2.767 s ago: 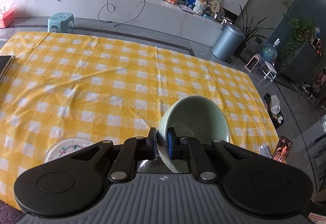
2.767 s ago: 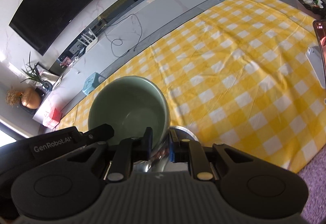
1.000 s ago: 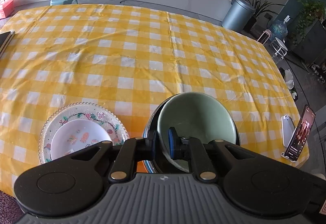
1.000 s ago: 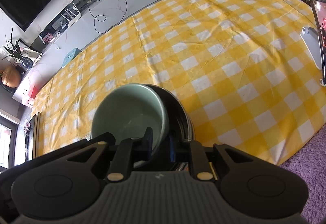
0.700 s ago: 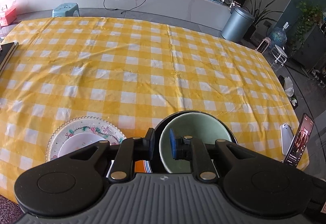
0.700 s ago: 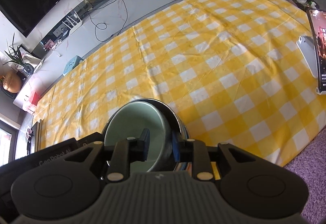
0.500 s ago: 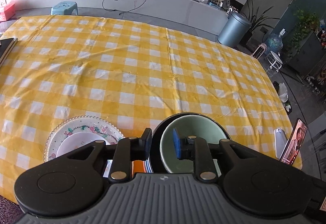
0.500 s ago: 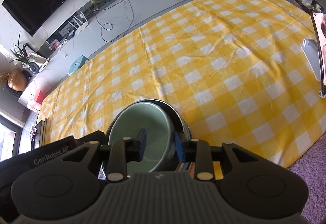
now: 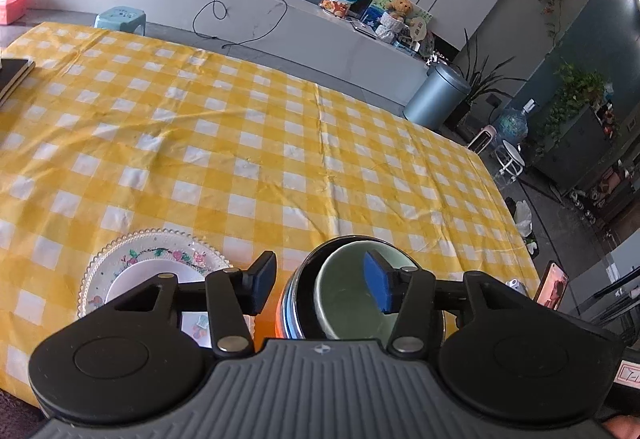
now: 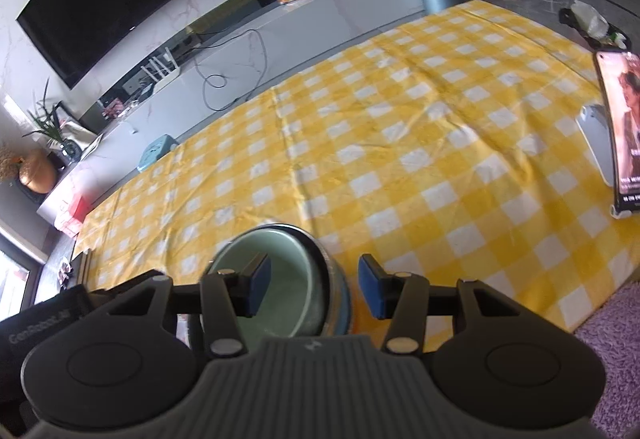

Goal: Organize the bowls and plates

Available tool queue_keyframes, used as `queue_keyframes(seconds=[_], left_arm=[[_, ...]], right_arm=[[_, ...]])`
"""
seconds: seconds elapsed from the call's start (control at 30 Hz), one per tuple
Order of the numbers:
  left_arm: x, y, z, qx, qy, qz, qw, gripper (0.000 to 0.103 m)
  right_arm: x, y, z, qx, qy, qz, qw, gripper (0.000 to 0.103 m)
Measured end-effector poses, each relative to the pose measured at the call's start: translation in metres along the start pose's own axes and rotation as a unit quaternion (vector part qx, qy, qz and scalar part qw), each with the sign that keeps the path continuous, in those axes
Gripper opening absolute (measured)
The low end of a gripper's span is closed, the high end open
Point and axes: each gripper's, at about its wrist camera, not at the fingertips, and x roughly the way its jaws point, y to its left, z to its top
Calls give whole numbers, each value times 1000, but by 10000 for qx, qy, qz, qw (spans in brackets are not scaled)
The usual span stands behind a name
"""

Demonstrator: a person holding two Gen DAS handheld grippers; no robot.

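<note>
On my left, the floral plate [image 9: 160, 259] sits near the table's front edge. My left gripper [image 9: 323, 285] and right gripper [image 10: 314, 289] have just been opening, jaws apart, pads clear of the green bowl [image 9: 348, 295] nested in the steel bowl [image 10: 340, 299]. Open checked tablecloth [image 9: 248, 143] ahead, phone [image 10: 624, 131] far right.

Our left hand-held gripper [image 9: 323, 288] is matte black, with two round side housings, a grey ribbed centre plate bearing a small emblem, silver screws on its linkage arms, and blue pads [image 9: 378, 287]. Our right hand-held gripper [image 10: 314, 285] matches; pale lettering marks the black part on its left.
</note>
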Motion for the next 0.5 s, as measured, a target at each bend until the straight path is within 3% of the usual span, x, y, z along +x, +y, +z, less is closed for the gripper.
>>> queue_keyframes(seconds=[0.13, 0.27, 0.5], left_arm=[[8, 17, -5, -534, 98, -135, 9984, 62], [18, 26, -12, -869, 252, -241, 9956, 65], [31, 26, -17, -1036, 392, -220, 9936, 67]], right_arm=[[6, -13, -3, 199, 104, -60, 9997, 53], [17, -23, -8, 538, 333, 186, 9978, 54], [31, -36, -13, 1040, 478, 303, 9930, 55]])
